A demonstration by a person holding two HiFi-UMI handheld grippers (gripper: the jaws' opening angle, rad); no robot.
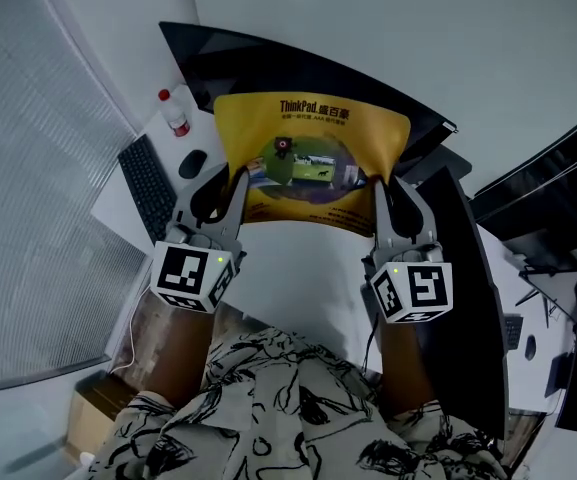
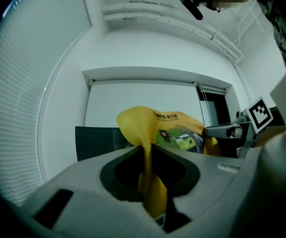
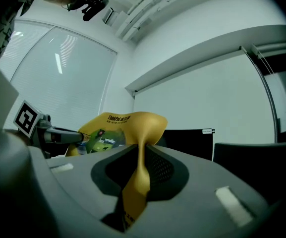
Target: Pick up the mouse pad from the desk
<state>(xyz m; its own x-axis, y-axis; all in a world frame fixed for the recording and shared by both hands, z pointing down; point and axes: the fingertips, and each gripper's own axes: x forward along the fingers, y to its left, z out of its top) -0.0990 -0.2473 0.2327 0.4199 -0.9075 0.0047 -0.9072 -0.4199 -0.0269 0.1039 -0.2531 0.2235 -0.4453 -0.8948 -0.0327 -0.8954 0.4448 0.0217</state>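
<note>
Holding mouse pad (image 1: 308, 158) up | L gripper (image 1: 237, 180) jaws clamped on its edge | R gripper (image 1: 381, 190) same | bottle (image 1: 175, 116) contents unclear

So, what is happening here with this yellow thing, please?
A person holds a gripper in each hand. The left gripper and the right gripper are each shut on a near corner of the yellow mouse pad, one at each side. The pad is held up between them, off the white desk, in front of the dark monitor. The keyboard, mouse and bottle sit at the left of the desk, untouched.
</note>
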